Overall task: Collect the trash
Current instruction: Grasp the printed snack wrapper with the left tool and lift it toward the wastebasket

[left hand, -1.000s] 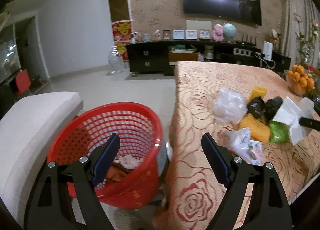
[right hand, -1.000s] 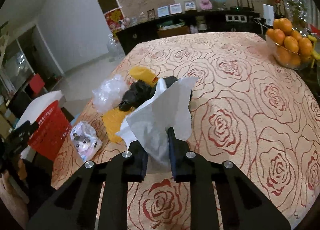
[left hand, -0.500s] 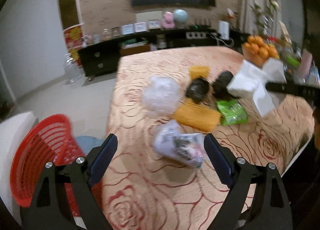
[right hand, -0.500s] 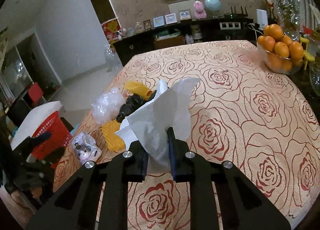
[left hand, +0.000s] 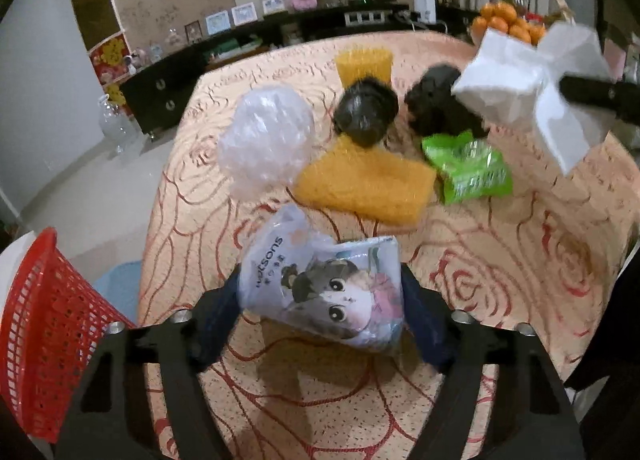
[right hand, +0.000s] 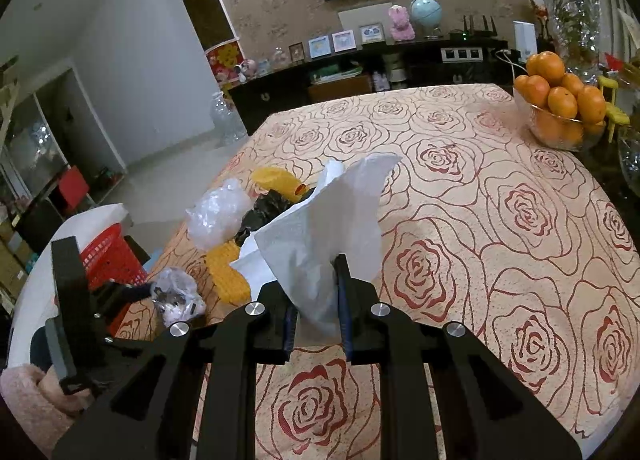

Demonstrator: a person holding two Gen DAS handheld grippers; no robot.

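My left gripper (left hand: pixel 320 300) is open, its fingers on either side of a cartoon-printed plastic bag (left hand: pixel 324 288) lying on the rose-patterned tablecloth (left hand: pixel 500 280); that bag also shows in the right wrist view (right hand: pixel 176 294). Beyond it lie a yellow sponge (left hand: pixel 368 184), a clear plastic wad (left hand: pixel 266 140), two black crumpled bags (left hand: pixel 364 112), a green wrapper (left hand: pixel 468 168) and a yellow cup (left hand: pixel 363 62). My right gripper (right hand: pixel 316 308) is shut on a white paper tissue (right hand: pixel 324 220), held above the table. The red basket (left hand: pixel 40 340) stands at the left beside the table.
A glass bowl of oranges (right hand: pixel 560 112) stands at the table's far right corner. A white cushioned seat (right hand: pixel 60 252) lies behind the basket. A dark cabinet (right hand: pixel 360 76) with frames and a globe lines the back wall.
My left gripper has swung from the red basket over to the table and closed in around the cartoon bag. My right gripper has lifted back with the tissue.
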